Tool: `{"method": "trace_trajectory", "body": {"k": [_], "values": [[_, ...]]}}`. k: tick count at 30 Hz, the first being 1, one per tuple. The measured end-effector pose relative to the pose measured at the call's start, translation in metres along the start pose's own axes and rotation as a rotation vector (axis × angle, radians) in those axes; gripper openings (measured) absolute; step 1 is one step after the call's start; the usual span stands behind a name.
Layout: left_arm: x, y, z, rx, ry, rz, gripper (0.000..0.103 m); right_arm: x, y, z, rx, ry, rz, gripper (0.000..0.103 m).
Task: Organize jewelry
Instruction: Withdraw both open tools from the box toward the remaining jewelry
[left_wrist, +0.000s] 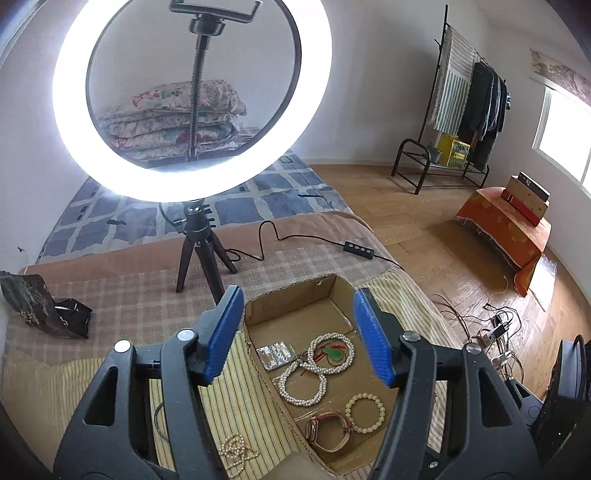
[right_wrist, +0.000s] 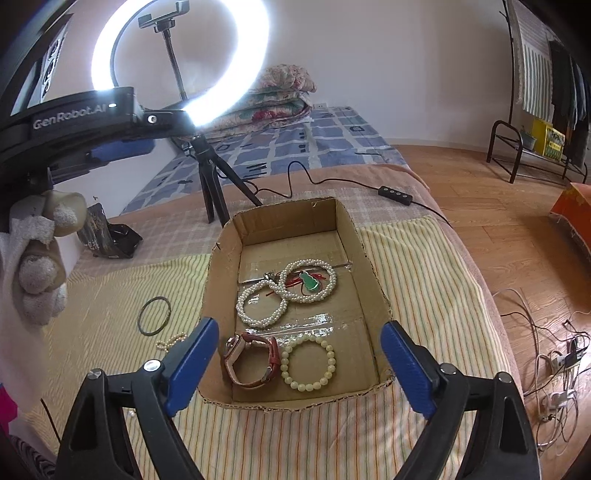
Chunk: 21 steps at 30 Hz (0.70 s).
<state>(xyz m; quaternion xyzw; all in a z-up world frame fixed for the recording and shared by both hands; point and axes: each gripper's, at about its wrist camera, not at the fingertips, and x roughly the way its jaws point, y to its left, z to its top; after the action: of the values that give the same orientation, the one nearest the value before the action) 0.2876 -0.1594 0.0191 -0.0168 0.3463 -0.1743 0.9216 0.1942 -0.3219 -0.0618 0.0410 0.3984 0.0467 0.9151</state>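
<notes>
An open cardboard box sits on the striped cloth. Inside it lie a long pearl necklace, a green gourd pendant on red cord, a red-strapped watch and a pale bead bracelet. A dark bangle and a short pearl strand lie on the cloth left of the box. My right gripper hangs open over the box's near end, holding nothing. My left gripper is open and empty above the box, with the necklace and watch below it.
A lit ring light on a small tripod stands behind the box, its cable and controller trailing right. A black bag lies far left. The bed's edge drops to wooden floor with loose wires on the right. A gloved hand is at left.
</notes>
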Motion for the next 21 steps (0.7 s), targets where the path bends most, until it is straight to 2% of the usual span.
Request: {"method": "trace_trajectory", "body": {"k": [4, 8, 16, 21], "values": [[-0.020, 0.017, -0.004, -0.023, -0.025, 0.038, 0.080, -0.010, 0.005, -0.003, -0.017, -0.031, -0.031, 0.102], [-0.039, 0.032, -0.011, -0.007, -0.042, 0.069, 0.080, -0.018, 0.009, -0.002, -0.030, -0.058, -0.046, 0.103], [-0.081, 0.067, -0.032, 0.027, -0.083, 0.137, 0.080, -0.030, 0.017, -0.001, -0.019, -0.083, 0.000, 0.103], [-0.100, 0.092, -0.056, 0.008, -0.073, 0.145, 0.080, -0.033, 0.024, -0.002, -0.019, -0.090, 0.026, 0.103]]}}
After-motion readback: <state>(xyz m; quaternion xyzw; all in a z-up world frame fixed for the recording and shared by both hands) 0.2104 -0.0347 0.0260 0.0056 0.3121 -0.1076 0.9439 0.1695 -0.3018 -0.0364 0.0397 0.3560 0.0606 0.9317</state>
